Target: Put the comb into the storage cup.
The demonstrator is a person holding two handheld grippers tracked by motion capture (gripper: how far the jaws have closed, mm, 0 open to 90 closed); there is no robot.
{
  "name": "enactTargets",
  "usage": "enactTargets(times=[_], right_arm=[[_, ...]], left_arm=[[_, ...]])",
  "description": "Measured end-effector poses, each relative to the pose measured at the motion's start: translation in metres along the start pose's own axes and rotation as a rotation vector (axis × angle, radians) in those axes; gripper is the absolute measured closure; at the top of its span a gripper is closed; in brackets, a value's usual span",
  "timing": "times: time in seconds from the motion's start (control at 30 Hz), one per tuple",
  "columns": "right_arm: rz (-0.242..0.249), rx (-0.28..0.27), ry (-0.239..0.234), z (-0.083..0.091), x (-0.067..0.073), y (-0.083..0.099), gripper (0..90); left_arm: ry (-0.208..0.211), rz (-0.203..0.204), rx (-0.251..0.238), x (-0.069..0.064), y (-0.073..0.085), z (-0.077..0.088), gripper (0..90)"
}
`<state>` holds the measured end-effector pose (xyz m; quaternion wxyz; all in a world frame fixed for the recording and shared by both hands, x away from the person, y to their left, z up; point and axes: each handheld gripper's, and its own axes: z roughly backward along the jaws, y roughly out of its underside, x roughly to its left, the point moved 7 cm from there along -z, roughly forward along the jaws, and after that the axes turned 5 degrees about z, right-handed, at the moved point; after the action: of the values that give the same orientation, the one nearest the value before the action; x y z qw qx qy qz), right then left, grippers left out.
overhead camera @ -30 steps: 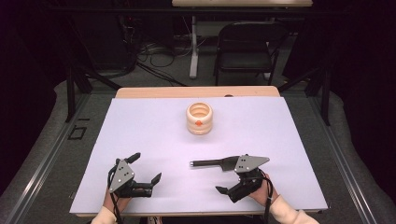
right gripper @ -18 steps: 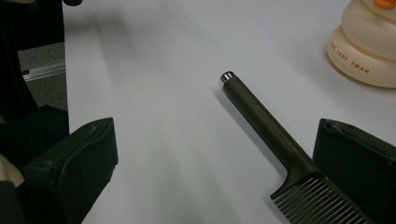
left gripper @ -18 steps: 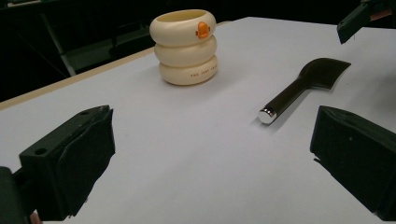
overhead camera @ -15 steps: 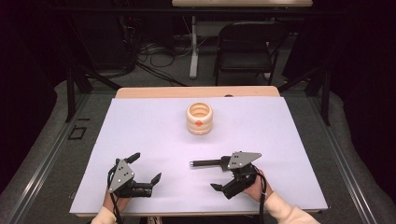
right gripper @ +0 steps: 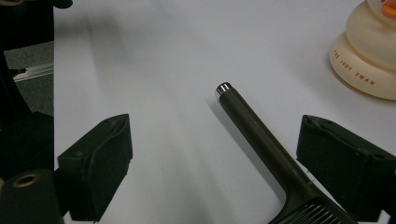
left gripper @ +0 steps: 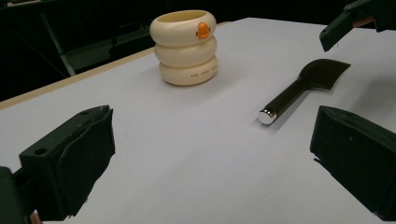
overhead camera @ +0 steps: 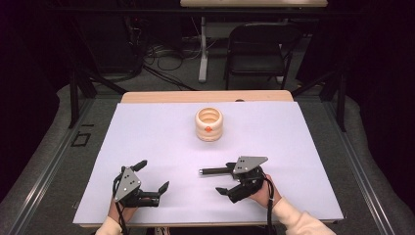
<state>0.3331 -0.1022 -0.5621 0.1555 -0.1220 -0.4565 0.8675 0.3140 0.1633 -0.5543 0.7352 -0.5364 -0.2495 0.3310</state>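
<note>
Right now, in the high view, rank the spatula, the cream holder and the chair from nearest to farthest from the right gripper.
1. Spatula: lying on the table, its head under the right gripper, handle pointing left.
2. Cream holder: mid-table, beyond the gripper.
3. Chair: on the floor past the table's far edge.

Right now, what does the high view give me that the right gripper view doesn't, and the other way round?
High view, not the other: chair, floor cables, the wooden edge at the far side of the table.
Right gripper view, not the other: lettering on the pot, and the tool's slotted head.
Both: the handle with its shiny end, the cream ringed pot, the white table.
</note>
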Motion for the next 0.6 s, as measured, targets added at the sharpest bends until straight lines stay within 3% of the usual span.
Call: enactTargets(times=[0.17, 0.47, 0.6], right_arm=[[0.005, 0.017, 0.013, -0.005, -0.001, -0.002, 26.6], [-0.002, 0.039, 0.035, -0.013, -0.006, -0.006, 68.3], [-0.009, 0.044, 0.051, -0.018, -0.009, -0.008, 80.9]], left_arm=[[0.002, -0.001, 0.002, 0.0, 0.0, 0.0, 0.0], [0.004, -0.001, 0.004, 0.0, 0.0, -0.001, 0.0], [0.005, -0.004, 0.006, 0.0, 0.0, -0.001, 0.0]])
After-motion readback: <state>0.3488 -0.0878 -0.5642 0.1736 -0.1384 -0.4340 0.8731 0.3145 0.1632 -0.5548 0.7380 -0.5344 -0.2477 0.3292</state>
